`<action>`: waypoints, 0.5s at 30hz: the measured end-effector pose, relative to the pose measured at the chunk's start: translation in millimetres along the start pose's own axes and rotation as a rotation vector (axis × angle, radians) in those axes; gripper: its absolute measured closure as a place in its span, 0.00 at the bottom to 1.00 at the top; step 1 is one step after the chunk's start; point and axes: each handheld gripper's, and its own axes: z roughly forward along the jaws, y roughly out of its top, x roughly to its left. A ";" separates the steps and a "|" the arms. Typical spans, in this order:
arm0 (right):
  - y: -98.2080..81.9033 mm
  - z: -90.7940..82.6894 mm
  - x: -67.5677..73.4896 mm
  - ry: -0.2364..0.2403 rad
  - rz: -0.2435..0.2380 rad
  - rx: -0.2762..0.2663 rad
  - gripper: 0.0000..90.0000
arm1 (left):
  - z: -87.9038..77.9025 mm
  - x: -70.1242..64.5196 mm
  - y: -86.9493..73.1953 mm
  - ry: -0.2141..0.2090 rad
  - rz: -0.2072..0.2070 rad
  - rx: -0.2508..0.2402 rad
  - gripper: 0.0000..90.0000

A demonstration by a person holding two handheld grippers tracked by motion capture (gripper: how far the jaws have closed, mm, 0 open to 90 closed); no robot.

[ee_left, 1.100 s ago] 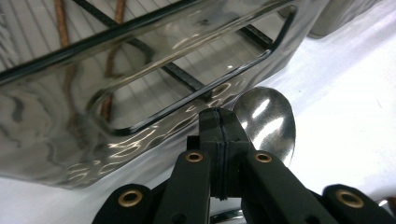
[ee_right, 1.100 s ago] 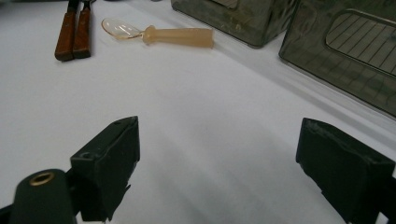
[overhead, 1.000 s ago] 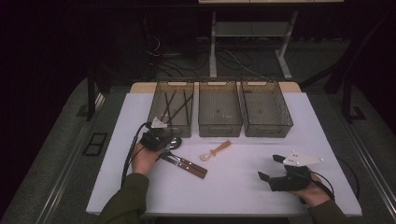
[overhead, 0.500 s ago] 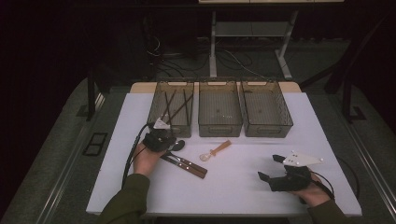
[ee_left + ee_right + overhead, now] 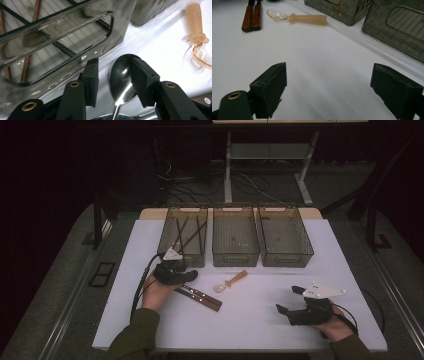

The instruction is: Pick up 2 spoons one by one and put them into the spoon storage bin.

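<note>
My left gripper [image 5: 189, 276] lies low on the white table [image 5: 260, 330], just in front of the left bin [image 5: 183, 236]. Its jaws have just been opening. A metal spoon [image 5: 121, 75] lies bowl-up between the jaws of the left gripper [image 5: 113, 72]; the left pad stands clear of it and the right pad is at its edge. Two brown-handled utensils [image 5: 200, 296] lie side by side right of that hand. A translucent plastic spoon [image 5: 230, 282] with a tan handle lies mid-table. My right gripper [image 5: 289, 299] rests at the front right, open and with nothing in it [image 5: 329, 82].
Three smoky clear bins stand in a row at the back. The left bin holds thin dark sticks; the middle bin [image 5: 235, 237] and right bin [image 5: 284, 237] look bare. The left gripper's black cable [image 5: 140, 285] loops beside the left hand.
In the high view the left hand has shifted only slightly by the left bin. The right hand has kept still.
</note>
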 end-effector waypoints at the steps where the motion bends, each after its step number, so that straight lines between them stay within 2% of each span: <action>1: 0.0 0.1 0.0 0.000 0.001 0.000 0.15 | 0.6 -0.4 -0.1 0.001 0.005 0.002 0.61; 7: -0.3 0.5 0.0 -0.001 0.000 -0.001 0.15 | 2.2 -1.0 -1.0 -0.001 0.022 0.029 0.57; 8: -0.2 0.4 0.1 0.000 0.000 0.000 0.15 | 2.6 -1.9 -1.5 0.000 0.012 0.030 0.57; 9: -0.2 0.5 0.1 0.000 0.000 0.000 0.15 | 3.0 -1.2 -1.5 0.000 0.027 0.033 0.56; 15: -0.2 0.6 0.1 -0.001 -0.003 0.000 0.15 | 3.8 -3.7 -2.3 0.006 0.042 0.050 0.54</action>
